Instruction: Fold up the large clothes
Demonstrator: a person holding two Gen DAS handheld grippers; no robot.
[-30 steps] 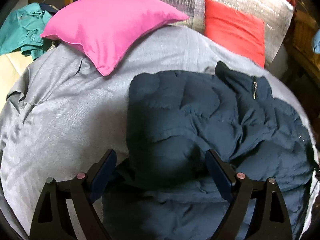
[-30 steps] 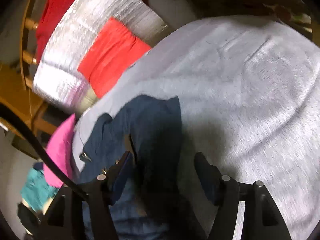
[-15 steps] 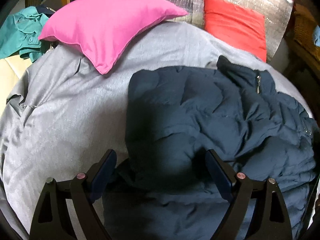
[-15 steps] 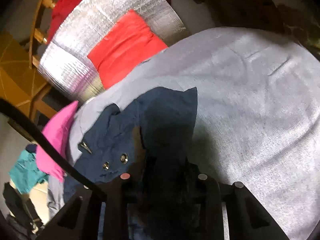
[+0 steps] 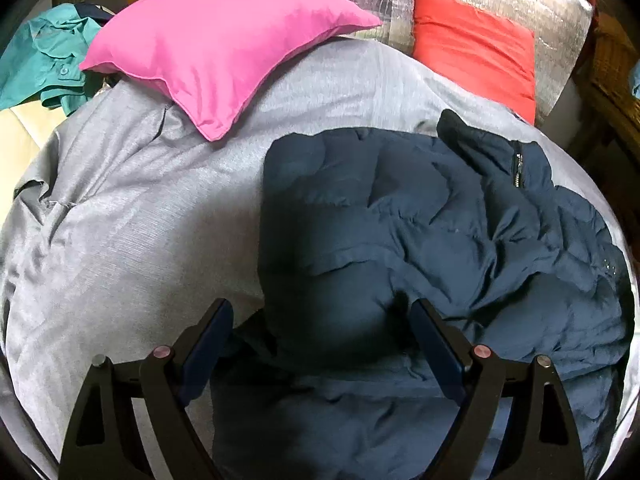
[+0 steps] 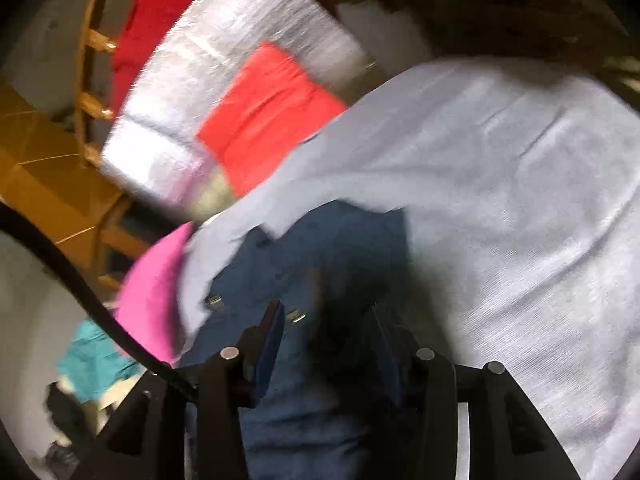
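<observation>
Claws first: our left claw [image 5: 320,344] hangs spread wide over the near part of the navy puffer jacket [image 5: 420,240], its pads clear of the cloth on both sides, so it grips nothing; we read it as poised to steady or take a fold. Our right claw [image 6: 328,340] stands partly parted with dark jacket fabric between the fingers; its jaws have just been opening again after a squeeze, and the blur keeps us from telling whether the pads press the cloth. Jacket lies rumpled on the grey bed cover [image 5: 140,220], collar and zip pull [image 5: 519,168] toward the far side, one panel already laid over the body, likely a sleeve or side turned in. Pink pillow [image 5: 224,48] and red cushion [image 5: 476,52] sit beyond, well apart from the jacket, leaving room to fold.
</observation>
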